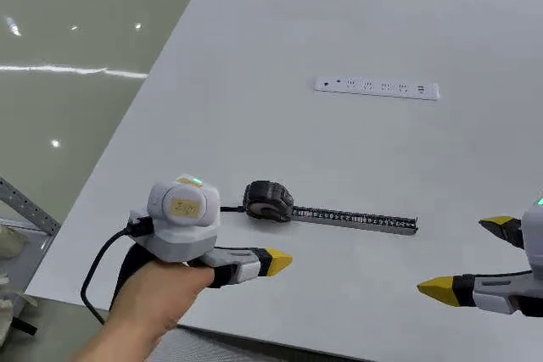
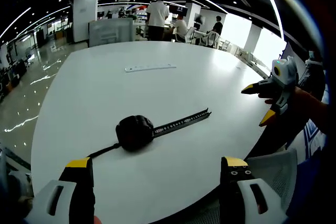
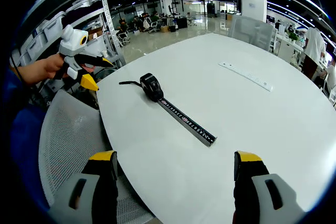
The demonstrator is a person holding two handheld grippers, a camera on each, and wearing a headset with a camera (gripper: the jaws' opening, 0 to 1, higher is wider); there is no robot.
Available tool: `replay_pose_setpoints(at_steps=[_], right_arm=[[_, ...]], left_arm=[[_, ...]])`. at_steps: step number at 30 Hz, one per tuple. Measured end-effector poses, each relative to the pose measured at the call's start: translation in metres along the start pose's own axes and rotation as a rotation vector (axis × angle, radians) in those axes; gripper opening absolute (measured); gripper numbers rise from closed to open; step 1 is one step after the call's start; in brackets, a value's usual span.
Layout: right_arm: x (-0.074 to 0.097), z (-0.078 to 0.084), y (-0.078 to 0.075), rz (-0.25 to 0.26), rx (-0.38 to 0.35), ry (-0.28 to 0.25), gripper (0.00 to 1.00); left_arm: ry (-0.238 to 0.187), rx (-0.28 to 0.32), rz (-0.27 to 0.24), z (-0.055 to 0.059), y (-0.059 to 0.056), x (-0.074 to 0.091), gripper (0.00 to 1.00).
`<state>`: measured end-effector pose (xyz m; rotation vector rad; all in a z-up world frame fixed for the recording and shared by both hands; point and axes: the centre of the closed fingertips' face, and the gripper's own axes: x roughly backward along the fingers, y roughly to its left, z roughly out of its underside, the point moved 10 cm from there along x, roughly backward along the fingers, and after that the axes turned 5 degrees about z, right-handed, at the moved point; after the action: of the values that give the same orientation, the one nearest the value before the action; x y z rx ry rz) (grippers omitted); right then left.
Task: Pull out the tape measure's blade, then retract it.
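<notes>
The right gripper (image 1: 469, 254) is cut off at the head view's edge, yet both it and the left gripper (image 2: 156, 163) are spread wide, gripping nothing, near the tape measure (image 1: 269, 201) lying on the white table (image 1: 339, 23) with its blade (image 1: 356, 220) drawn out.

In the head view, the right gripper (image 1: 469, 256) is cut off by the right edge, leaving two yellow-tipped jaws and a sliver of body. The left gripper (image 1: 273, 261) shows one jaw tip, and the other is hidden behind it. Markings on the blade (image 1: 356, 220) are too small to read. The strap (image 1: 231, 208) disappears behind the left gripper's body. In the left gripper view, the far people (image 2: 157, 19) are too small to make out.
</notes>
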<state>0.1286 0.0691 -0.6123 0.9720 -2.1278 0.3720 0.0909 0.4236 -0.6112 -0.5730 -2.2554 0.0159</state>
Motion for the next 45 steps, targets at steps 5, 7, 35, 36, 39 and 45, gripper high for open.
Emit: replay_pose_setpoints(at_steps=[5, 7, 35, 36, 39, 45], right_arm=[[-0.01, 0.001, -0.006, -0.012, 0.012, 0.018, 0.88], [-0.014, 0.001, -0.007, -0.016, 0.018, 0.025, 0.87], [-0.069, 0.005, -0.038, -0.099, 0.138, 0.12, 0.76], [-0.071, 0.005, -0.039, -0.1, 0.148, 0.122, 0.75], [-0.077, 0.005, -0.042, -0.118, 0.168, 0.134, 0.75], [-0.088, 0.009, -0.049, -0.13, 0.232, 0.152, 0.69]], left_arm=[[0.001, -0.014, -0.028, -0.004, 0.002, -0.011, 0.95], [0.003, -0.014, -0.024, -0.006, 0.002, -0.015, 0.95], [0.023, 0.031, -0.052, -0.016, 0.013, -0.07, 0.93], [0.023, 0.035, -0.052, -0.016, 0.013, -0.071, 0.93], [0.027, 0.037, -0.056, -0.016, 0.013, -0.077, 0.92], [0.026, 0.051, -0.087, -0.016, 0.016, -0.084, 0.91]])
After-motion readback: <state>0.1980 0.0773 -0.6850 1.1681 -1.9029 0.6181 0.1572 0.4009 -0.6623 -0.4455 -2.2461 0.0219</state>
